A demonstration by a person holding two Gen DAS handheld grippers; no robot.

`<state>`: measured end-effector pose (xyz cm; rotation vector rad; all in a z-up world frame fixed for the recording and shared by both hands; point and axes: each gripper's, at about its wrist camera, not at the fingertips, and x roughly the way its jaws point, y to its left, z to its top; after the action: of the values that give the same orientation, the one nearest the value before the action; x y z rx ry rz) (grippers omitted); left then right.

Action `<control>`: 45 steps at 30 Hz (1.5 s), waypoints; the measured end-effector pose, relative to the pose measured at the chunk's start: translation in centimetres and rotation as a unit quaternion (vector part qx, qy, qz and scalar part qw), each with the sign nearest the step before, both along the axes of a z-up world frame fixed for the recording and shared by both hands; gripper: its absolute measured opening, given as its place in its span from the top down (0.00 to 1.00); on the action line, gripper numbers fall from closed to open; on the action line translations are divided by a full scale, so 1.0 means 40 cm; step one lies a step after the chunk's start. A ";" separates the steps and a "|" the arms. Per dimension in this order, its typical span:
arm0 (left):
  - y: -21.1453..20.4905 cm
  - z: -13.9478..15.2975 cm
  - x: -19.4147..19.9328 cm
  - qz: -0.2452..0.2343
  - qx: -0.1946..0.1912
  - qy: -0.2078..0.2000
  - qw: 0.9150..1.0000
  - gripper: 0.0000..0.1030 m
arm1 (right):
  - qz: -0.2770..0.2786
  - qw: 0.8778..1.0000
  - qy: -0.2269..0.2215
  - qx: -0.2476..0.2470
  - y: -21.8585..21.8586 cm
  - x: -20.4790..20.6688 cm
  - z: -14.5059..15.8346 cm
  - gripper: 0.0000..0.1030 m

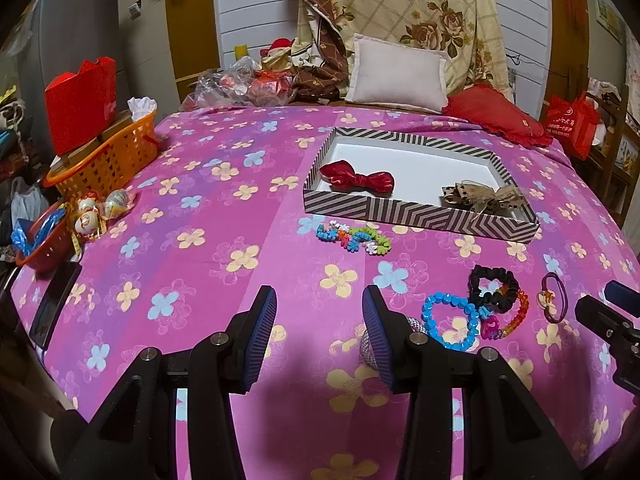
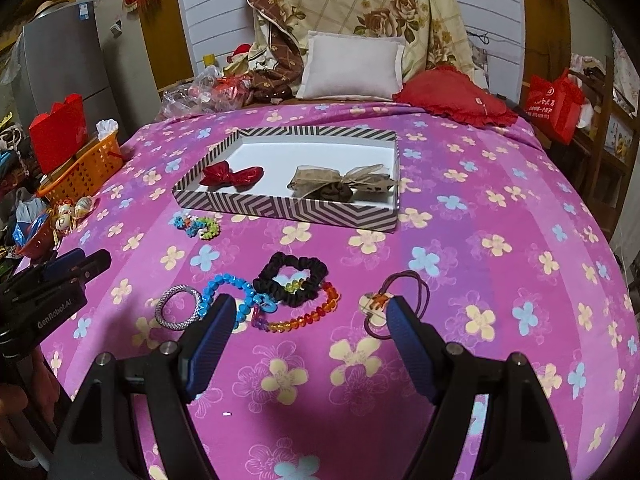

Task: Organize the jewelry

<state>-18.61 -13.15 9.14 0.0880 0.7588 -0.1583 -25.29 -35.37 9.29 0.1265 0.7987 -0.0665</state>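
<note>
The left gripper [image 1: 319,308] is held with its jaws apart and nothing between them, angled down over the flowered pink bedspread [image 1: 208,264]. The right gripper [image 2: 308,316] is spread wider still, also empty, with the heap of bracelets seen between and just beyond its blue pads [image 2: 212,336].

Everything is placed here against the striped tray [image 2: 280,210], the shallow box with a white floor that sits mid-bed. Inside it, a red bow [image 2: 232,176] is seen at the left and a sheer beige bow [image 2: 340,182] at the right. Just in front of the tray's near left corner, on the bedspread, a small multicoloured flower bracelet [image 2: 198,226] is found. Further in front of the tray, nearer the grippers, a cluster is laid out: a silver beaded bangle [image 2: 178,308], a blue bead bracelet [image 2: 236,296], a black scrunchie [image 2: 292,280] and a rainbow bead bracelet [image 2: 312,314], the last three overlapping. To the right of that cluster, apart from it, a purple hair tie [image 2: 400,300] with a pale charm is partly covered by the right pad.

Behind the tray, a white pillow [image 2: 352,66] and a red cushion [image 2: 452,96] are noted; off to the tray's left, an orange basket [image 2: 86,168] at the bed's edge.
</note>
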 end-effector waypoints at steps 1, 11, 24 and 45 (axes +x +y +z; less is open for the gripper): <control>0.000 0.001 0.000 0.000 0.000 0.000 1.000 0.78 | -0.001 1.000 0.000 0.001 0.000 -0.001 -0.001 0.22; -0.001 -0.017 0.006 -0.001 0.002 0.010 1.000 0.78 | -0.002 1.000 0.009 0.002 -0.003 0.004 -0.016 0.22; 0.038 -0.053 0.036 0.018 -0.005 0.035 0.999 0.78 | -0.001 1.000 0.027 0.011 -0.012 0.019 -0.054 0.22; 0.054 -0.065 0.077 0.028 0.004 0.042 0.999 0.78 | 0.013 0.999 0.032 0.013 -0.004 0.071 -0.058 0.22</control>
<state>-15.54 -11.00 6.52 0.0687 0.8444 -0.1066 -22.43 -35.52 6.98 0.1387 0.8659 -0.0367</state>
